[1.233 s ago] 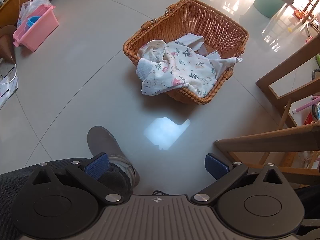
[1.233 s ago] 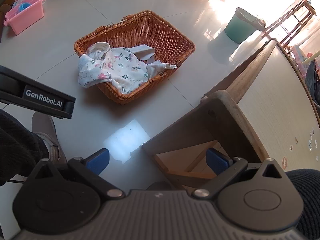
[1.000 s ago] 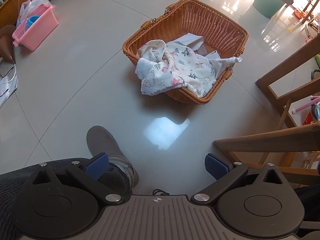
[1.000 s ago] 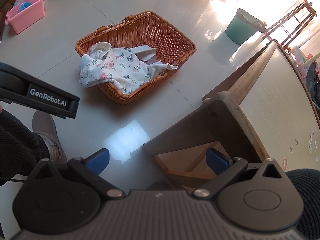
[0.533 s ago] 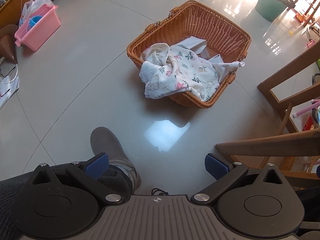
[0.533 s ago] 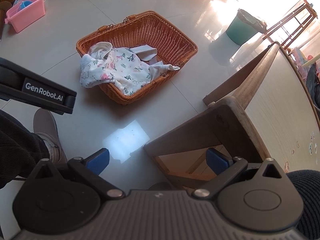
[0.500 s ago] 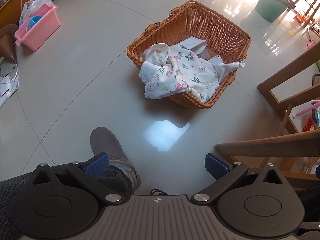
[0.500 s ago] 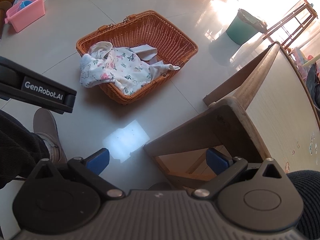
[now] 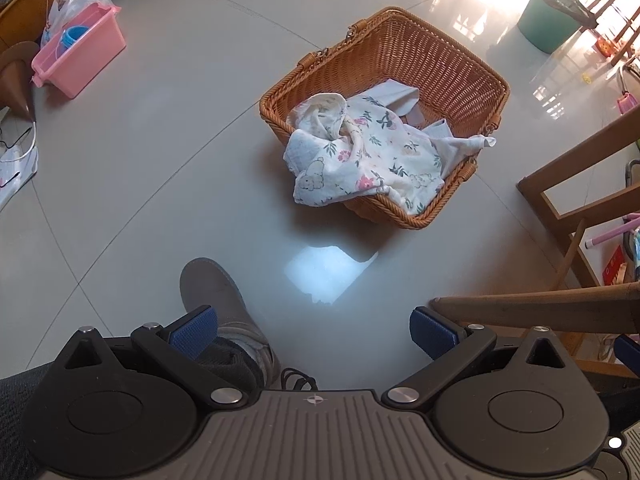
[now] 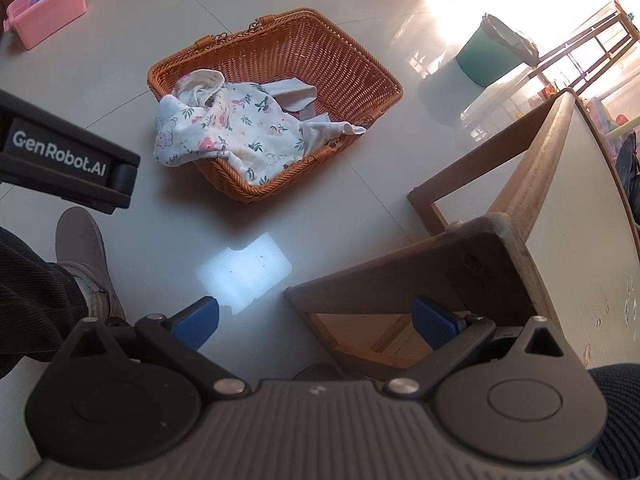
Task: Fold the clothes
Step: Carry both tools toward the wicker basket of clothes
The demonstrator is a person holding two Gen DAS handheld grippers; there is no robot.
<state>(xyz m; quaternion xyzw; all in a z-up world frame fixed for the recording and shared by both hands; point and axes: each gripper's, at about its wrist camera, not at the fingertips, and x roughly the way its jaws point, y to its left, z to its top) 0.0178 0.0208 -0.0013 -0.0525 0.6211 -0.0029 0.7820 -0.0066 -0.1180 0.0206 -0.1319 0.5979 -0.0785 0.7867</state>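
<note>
A wicker basket (image 9: 452, 64) (image 10: 352, 64) stands on the tiled floor. A white floral garment (image 9: 360, 160) (image 10: 240, 136) spills over its near rim, with pale grey cloth (image 9: 396, 94) (image 10: 292, 90) behind it. My left gripper (image 9: 314, 330) hovers well short of the basket, open and empty, blue pads wide apart. My right gripper (image 10: 316, 320) is open and empty too, above the corner of a wooden table (image 10: 568, 248). The left gripper's black body (image 10: 64, 160) shows at the left of the right wrist view.
A person's grey shoe (image 9: 216, 296) (image 10: 84, 248) and dark trouser leg are at the lower left. A pink bin (image 9: 78, 56) (image 10: 44, 12) sits far left, a green bucket (image 9: 556, 12) (image 10: 496, 54) far right. Wooden chair frames (image 9: 576, 184) stand to the right.
Both grippers have drifted slightly forward and to the left, so the basket sits a little further right and lower in the views. Both stay open and empty.
</note>
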